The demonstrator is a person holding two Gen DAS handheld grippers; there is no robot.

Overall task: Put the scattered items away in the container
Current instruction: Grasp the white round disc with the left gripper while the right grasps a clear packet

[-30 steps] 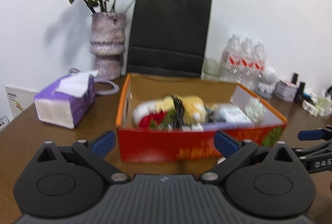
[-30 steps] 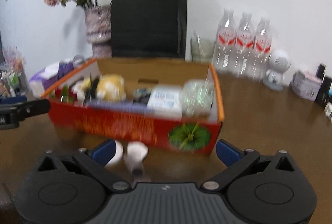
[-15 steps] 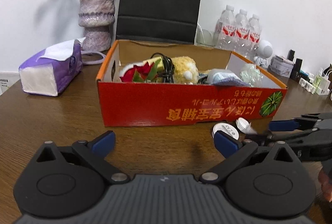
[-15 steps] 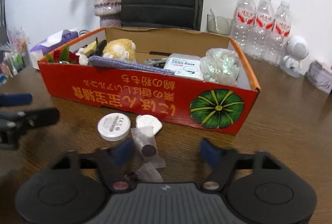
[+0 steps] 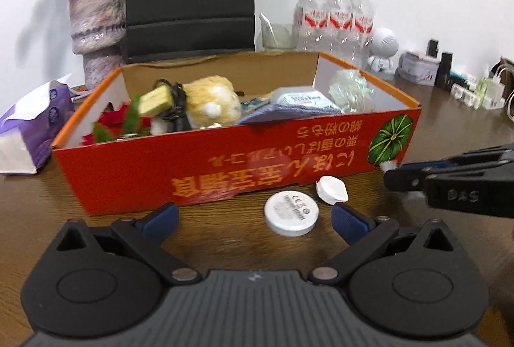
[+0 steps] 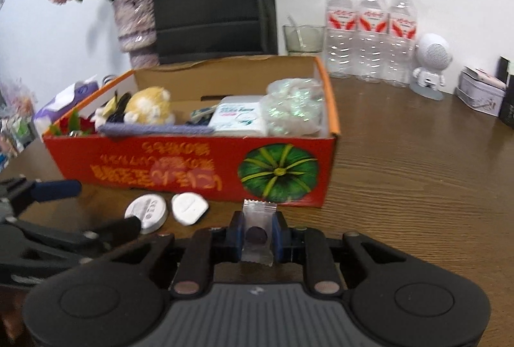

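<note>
Brown wood-grain desk [image 6: 417,160] runs back to a white wall, and the red-and-orange cardboard box with a green pumpkin print [image 6: 192,167] sits near its front edge, open at the top so items can be dropped in from above. It already carries a yellow plush toy [image 5: 212,104], a white wet-wipe pack [image 6: 239,119] and a crinkled clear plastic bag [image 6: 294,111], packed side by side.

Two loose items lie on the desk just in front of the box wall: a round white disc with printed marks [image 5: 290,212] and a smaller white rounded cap [image 5: 331,189], close together but apparently not touching.

The right hand-held gripper [image 6: 256,234] is closed on a small clear sealed sachet with a dark round piece inside [image 6: 257,231], pinched upright between the blue pads, just short of the box's pumpkin corner; the likely reason is to lift it over the rim.

The left hand-held gripper [image 5: 253,218] has its jaws spread wide and holds nothing, with the disc between its tips, probably lined up as the next pick.
</note>
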